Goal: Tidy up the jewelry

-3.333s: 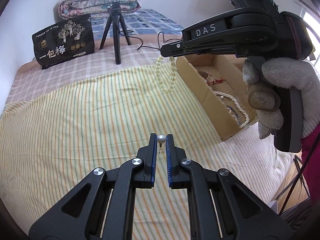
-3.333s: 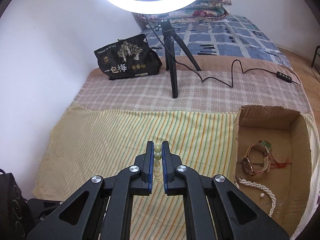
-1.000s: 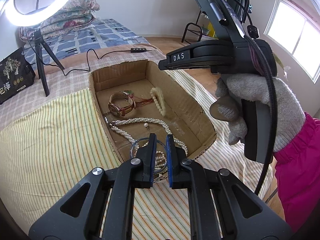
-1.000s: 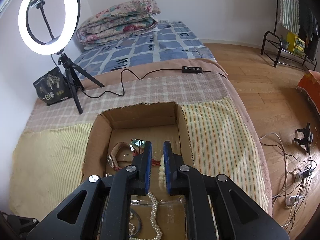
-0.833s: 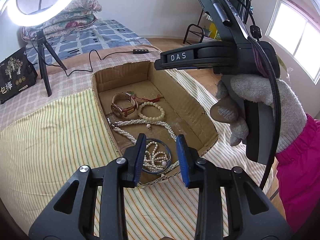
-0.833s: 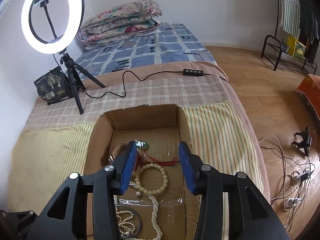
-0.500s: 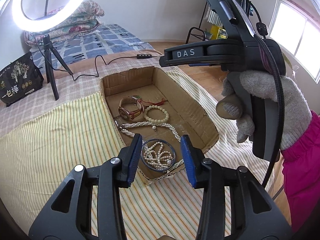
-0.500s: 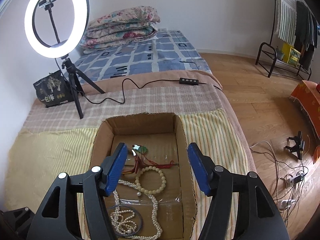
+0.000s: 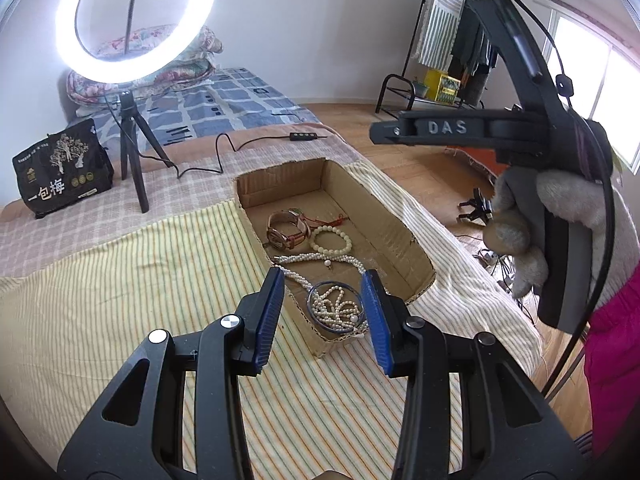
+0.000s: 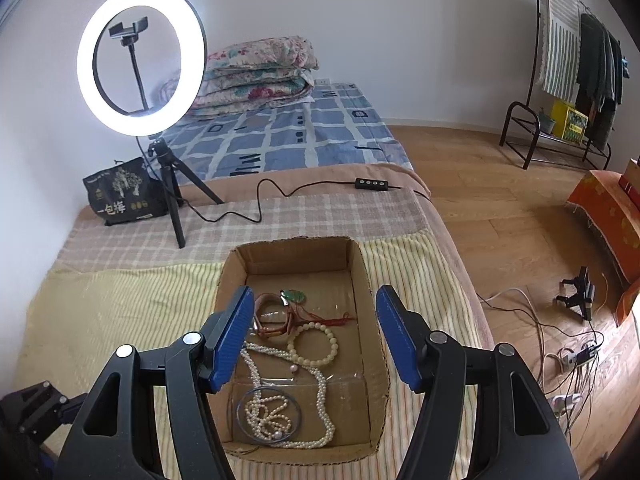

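Note:
An open cardboard box (image 9: 384, 216) (image 10: 362, 268) lies on the striped cloth. In it are a watch (image 9: 285, 230) (image 10: 272, 318), a pale bead bracelet (image 9: 331, 239) (image 10: 313, 344), a pearl necklace (image 9: 316, 258) (image 10: 320, 384), a blue bangle (image 9: 335, 307) (image 10: 269, 408) around a pile of pearls, and a green pendant (image 10: 294, 295) on red cord. My left gripper (image 9: 324, 310) is open and empty above the box's near end. My right gripper (image 10: 315, 332) is open and empty above the box; its body (image 9: 460, 130) shows in the left wrist view.
A ring light on a tripod (image 9: 134, 12) (image 10: 140, 60) and a black bag (image 9: 60, 168) (image 10: 122, 192) stand on the plaid cloth behind the box. A cable with a remote (image 10: 372, 184) runs there. The bed edge drops to wooden floor with cables (image 10: 572, 356) on the right.
Both grippers let go of their jewelry into the box, opened wide, and drew back and up. The bead bracelet and the pearl piece now lie in the box.

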Demonstrator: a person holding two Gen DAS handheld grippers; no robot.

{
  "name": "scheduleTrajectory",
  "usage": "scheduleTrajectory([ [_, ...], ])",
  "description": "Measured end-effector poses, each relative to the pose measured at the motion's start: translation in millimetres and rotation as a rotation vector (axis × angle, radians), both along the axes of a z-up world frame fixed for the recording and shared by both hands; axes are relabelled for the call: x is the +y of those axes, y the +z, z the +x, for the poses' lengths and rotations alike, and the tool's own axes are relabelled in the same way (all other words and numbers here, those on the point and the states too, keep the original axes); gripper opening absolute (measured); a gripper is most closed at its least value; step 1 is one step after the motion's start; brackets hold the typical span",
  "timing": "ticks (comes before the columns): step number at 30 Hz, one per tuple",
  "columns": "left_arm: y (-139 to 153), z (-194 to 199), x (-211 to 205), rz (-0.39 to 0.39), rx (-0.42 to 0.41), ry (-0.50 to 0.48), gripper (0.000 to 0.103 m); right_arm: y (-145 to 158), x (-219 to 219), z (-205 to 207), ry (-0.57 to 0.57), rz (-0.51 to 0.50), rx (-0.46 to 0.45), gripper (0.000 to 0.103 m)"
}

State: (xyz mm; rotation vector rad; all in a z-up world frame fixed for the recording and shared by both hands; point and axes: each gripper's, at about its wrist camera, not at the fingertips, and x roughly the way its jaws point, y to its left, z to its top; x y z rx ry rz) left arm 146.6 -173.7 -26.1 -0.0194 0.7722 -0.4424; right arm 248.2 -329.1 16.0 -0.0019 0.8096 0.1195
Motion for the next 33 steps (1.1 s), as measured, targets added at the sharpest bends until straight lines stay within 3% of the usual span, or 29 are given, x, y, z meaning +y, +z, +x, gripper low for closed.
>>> scheduleTrajectory([
  [8,20.2,-17.7,19.5,-0.007,-0.045,0.010,0.042,9.9,8.0,-35.8,-0.011,-0.023,-0.029,0.066],
  [10,25.1,-23.0,25.3,-0.009,-0.062,0.016,0.055,12.8,8.2,-45.9,-0.023,-0.020,-0.045,0.071],
  [14,34.0,-33.0,36.4,-0.007,-0.095,0.033,0.060,19.4,10.1,-67.1,-0.037,-0.020,-0.077,0.076],
  [16,37.9,-36.5,42.1,-0.009,-0.099,0.046,0.071,21.5,12.9,-77.0,-0.043,-0.032,-0.090,0.079],
  [19,44.3,-43.6,50.0,-0.018,-0.126,0.064,0.078,23.4,18.8,-91.1,-0.051,-0.057,-0.112,0.080],
  [24,52.1,-52.5,61.1,-0.019,-0.167,0.088,0.083,21.3,30.3,-115.7,-0.055,-0.132,-0.156,0.080],
  [33,55.3,-59.0,70.1,-0.011,-0.209,0.110,0.086,23.7,33.3,-143.4,-0.082,-0.131,-0.225,0.080],
])
